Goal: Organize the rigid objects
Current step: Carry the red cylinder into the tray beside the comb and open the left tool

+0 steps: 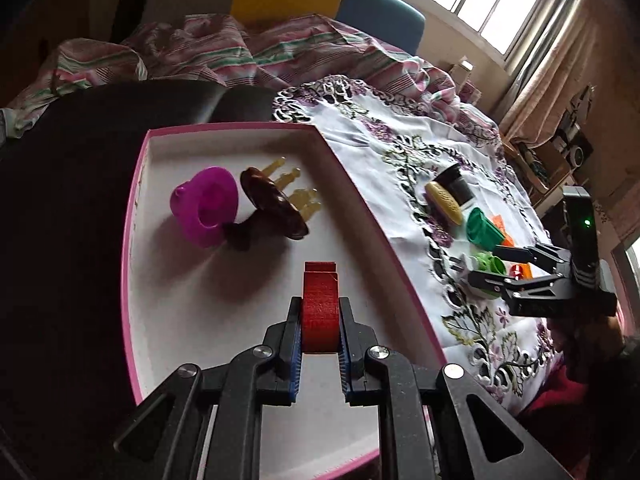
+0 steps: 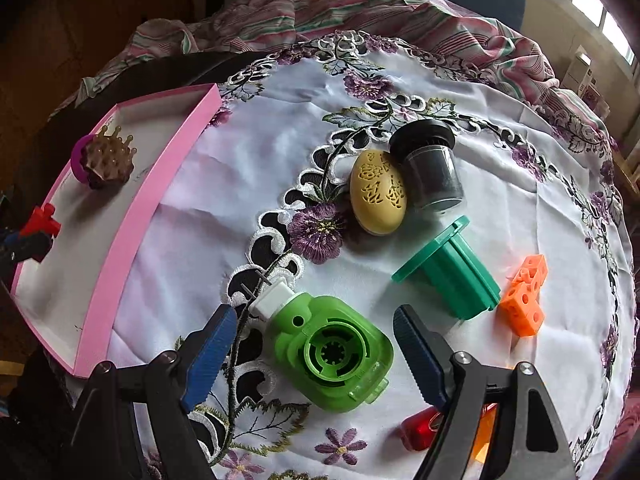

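My left gripper (image 1: 320,304) is shut on a red plastic piece (image 1: 319,292) and holds it over the white floor of a pink-rimmed box (image 1: 360,184). A purple cup (image 1: 204,204) and a brown bristle brush (image 1: 272,204) lie in that box. Above the embroidered tablecloth, my right gripper (image 2: 314,314) stands open. A green plug-in device (image 2: 332,356) with a white plug lies between its blue pads, which do not touch it. In the right wrist view the box (image 2: 132,216) is at the left, with the red piece (image 2: 40,218) over it.
On the cloth lie a yellow carved egg (image 2: 378,196), a black-lidded jar (image 2: 430,168) on its side, a teal flanged spool (image 2: 448,276), orange linked cubes (image 2: 526,296) and a red translucent piece (image 2: 420,428) under the right finger. A striped blanket is bunched behind the table.
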### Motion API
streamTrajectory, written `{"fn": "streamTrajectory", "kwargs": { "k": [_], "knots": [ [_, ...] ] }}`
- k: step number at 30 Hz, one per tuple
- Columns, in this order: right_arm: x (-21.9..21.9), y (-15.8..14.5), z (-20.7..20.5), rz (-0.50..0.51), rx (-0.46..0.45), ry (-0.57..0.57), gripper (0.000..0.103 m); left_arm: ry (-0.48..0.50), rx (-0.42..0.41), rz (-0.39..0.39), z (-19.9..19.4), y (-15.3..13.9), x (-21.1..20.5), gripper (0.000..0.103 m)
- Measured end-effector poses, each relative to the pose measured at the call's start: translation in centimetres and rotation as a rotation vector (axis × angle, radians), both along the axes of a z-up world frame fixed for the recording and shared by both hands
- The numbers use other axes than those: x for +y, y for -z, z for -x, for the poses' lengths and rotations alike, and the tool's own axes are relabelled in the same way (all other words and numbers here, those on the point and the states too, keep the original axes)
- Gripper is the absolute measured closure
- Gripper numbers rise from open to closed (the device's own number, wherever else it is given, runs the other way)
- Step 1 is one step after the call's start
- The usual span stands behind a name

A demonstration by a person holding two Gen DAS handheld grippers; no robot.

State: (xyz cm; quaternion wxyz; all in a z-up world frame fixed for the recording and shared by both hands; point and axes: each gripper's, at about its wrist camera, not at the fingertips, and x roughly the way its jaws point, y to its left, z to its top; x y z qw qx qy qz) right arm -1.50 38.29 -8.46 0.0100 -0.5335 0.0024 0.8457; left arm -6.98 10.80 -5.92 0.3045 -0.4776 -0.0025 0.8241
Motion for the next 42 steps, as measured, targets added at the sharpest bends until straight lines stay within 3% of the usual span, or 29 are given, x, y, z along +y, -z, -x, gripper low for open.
{"fn": "streamTrajectory", "kwargs": {
  "k": [2,5,8,18,25,29,34,36,39,42],
  "knots": [
    [-0.2,0.3,0.1,-0.032,-0.008,0.003,0.023,-0.018,-0.013,0.031,1.3,0.7,0.4,0.088],
    [-0.2,0.5,0.1,-0.059,-0.014,0.009,0.045,-0.015,0.003,0.037,3.0,1.0,1.6,0.088],
    [0.1,0.3,0.1,-0.088,0.005,0.027,0.055,-0.007,0.035,0.058,4.2,1.2,3.0,0.088],
    [-0.1,0.3,0.3,-0.096,0.003,0.027,0.055,0.014,0.055,0.069,5.8,1.7,5.2,0.087],
    [0.7,0.3,0.5,-0.053,-0.006,0.057,0.055,0.000,0.069,0.053,4.8,1.1,4.3,0.073],
    [0.7,0.4,0.6,-0.047,-0.006,0.056,0.053,-0.033,0.080,0.032,3.8,0.5,3.3,0.057],
    [0.7,0.5,0.7,-0.045,-0.009,0.055,0.051,-0.072,0.109,0.055,2.2,-0.2,2.1,0.055],
    [0.6,0.5,0.7,-0.049,-0.008,0.054,0.051,-0.094,0.121,0.065,1.5,-0.5,1.5,0.046],
    [0.4,0.5,0.6,-0.064,-0.004,0.047,0.051,-0.117,0.153,0.088,0.3,-1.0,0.9,0.043],
    [0.3,0.5,0.5,-0.084,0.005,0.043,0.056,-0.128,0.170,0.109,-0.6,-1.3,0.4,0.043]
  ]
}}
